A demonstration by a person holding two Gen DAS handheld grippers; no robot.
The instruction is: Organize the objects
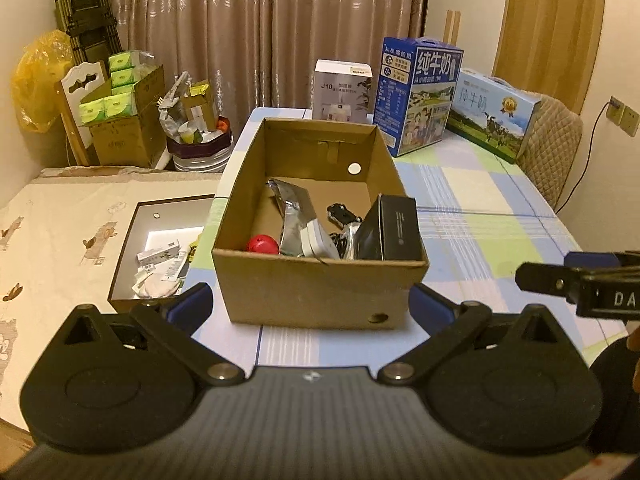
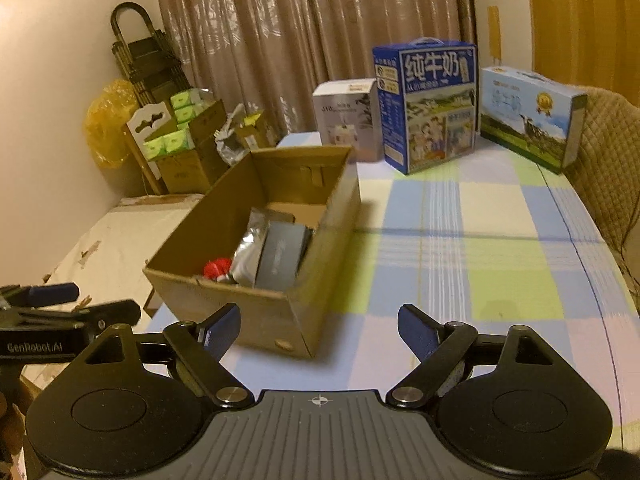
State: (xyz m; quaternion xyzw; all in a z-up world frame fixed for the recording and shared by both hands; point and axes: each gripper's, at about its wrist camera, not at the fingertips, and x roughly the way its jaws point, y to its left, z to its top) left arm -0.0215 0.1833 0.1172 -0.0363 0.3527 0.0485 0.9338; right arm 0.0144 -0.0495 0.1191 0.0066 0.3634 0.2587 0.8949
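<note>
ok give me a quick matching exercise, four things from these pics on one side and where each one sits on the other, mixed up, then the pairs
Things
1. red ball
2. dark blue milk carton
3. cardboard box
4. green tissue packs

Places
A. standing at the far end of the checked tablecloth
B. stacked in an open carton off the table, by the curtain
C. inside the cardboard box, at its near left corner
D. on the tablecloth, just ahead of the left hand-held gripper

Pairs: 1-C, 2-A, 3-D, 4-B

Brown cardboard box (image 1: 320, 292); pastel checked tablecloth (image 1: 480, 216); red, perhaps ball (image 1: 262, 244).
</note>
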